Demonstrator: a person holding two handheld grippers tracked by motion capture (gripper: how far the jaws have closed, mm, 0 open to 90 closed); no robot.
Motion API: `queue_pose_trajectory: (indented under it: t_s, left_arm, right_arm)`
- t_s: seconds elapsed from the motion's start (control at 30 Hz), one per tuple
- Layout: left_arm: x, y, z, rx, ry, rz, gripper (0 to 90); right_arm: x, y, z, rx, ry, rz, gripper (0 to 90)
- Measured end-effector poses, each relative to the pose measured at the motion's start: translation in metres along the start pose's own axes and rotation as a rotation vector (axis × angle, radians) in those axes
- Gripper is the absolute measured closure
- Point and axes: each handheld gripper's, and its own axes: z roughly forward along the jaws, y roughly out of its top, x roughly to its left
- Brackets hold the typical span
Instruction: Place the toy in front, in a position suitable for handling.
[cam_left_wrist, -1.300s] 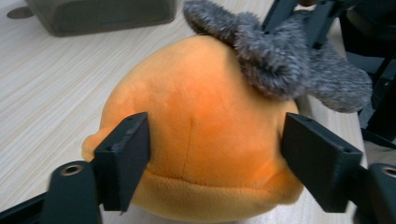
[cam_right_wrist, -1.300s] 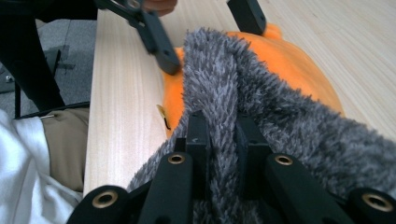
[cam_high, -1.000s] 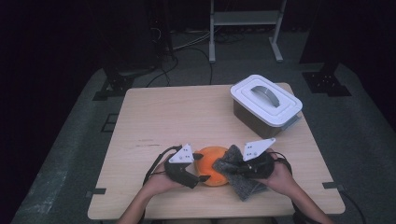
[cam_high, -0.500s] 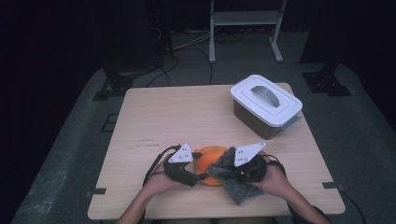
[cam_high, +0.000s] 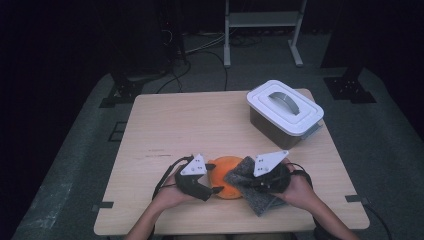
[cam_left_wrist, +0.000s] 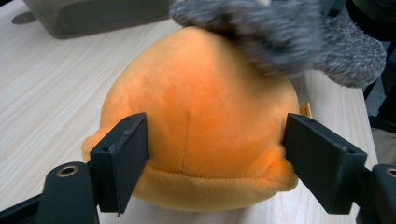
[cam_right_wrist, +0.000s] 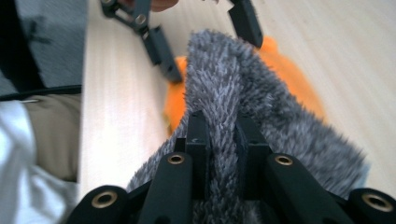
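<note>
Jaws of left gripper (cam_left_wrist: 215, 158) set wide, one pad on each flank of the orange plush toy (cam_left_wrist: 196, 121), touching its sides; toy sits flat on the wooden table (cam_high: 200, 120) near the front edge. Jaws of right gripper (cam_right_wrist: 219, 135) nearly closed, pinching a fold of grey fuzzy cloth (cam_right_wrist: 233, 102). Cloth drapes over the toy's right side and top, covering part of it; rest of the cloth lies on the table under the right hand (cam_high: 300, 192). Further back on the right: white-lidded storage box (cam_high: 284, 112) with handle, well apart from both grippers. Beyond the table: cables, metal shelf frame (cam_high: 262, 20), dark floor.
</note>
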Motion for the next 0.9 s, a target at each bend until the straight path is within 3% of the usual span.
queue_pose_trajectory:
  t_s: [0.13,0.17,0.43,0.67,0.9]
  left_arm:
    - [-0.001,0.001,0.003,-0.008,0.001,0.005,22.8]
    - [-0.001,0.001,0.003,-0.005,0.001,0.003,22.9]
    - [-0.001,0.002,0.006,-0.003,-0.001,0.019,23.2]
    - [0.000,0.002,0.005,-0.004,0.008,0.015,21.0]
    - [0.000,0.004,0.003,-0.011,0.034,-0.004,17.4]
  right_arm:
    - [-0.002,0.008,0.006,0.025,-0.025,-0.026,74.9]
    - [-0.003,0.010,0.011,0.039,-0.014,-0.024,68.8]
    - [0.002,0.022,0.017,0.010,-0.021,-0.061,63.9]
    - [-0.001,0.020,0.026,0.023,-0.027,-0.055,76.2]
    - [-0.001,0.008,0.019,0.014,-0.029,-0.041,81.5]
